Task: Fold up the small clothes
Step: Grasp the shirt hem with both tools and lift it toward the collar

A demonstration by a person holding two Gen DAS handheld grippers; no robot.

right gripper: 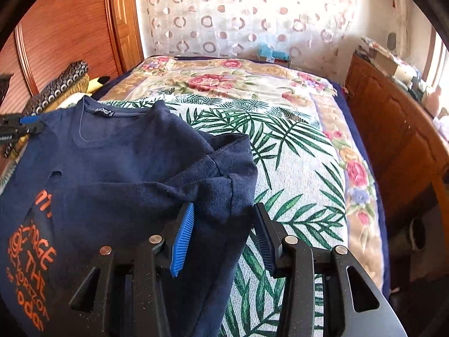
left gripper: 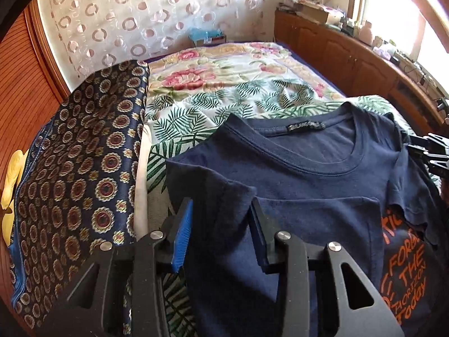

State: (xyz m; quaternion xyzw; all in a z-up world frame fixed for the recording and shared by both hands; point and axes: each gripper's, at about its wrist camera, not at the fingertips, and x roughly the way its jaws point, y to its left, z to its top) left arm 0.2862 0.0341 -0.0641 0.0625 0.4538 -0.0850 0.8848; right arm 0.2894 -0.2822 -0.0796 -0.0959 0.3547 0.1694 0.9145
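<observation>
A navy T-shirt [left gripper: 303, 174] with orange print lies on the palm-leaf bedspread [left gripper: 196, 112], neck away from me, both sides folded in. My left gripper [left gripper: 221, 213] is open, its jaws either side of the shirt's folded left sleeve. My right gripper [right gripper: 224, 219] is open, with the bunched right sleeve and side fold of the T-shirt [right gripper: 126, 163] between its jaws. The right gripper also shows in the left wrist view [left gripper: 433, 151] at the shirt's right edge. The left gripper shows in the right wrist view [right gripper: 21, 129] at the left shoulder.
A navy medallion-patterned cushion [left gripper: 78, 168] lies left of the shirt, a yellow plush toy [left gripper: 11, 174] beyond it. A floral blanket [right gripper: 224, 84] covers the far bed. A wooden cabinet [right gripper: 398, 140] runs along the right, a wooden wardrobe [right gripper: 70, 28] at left.
</observation>
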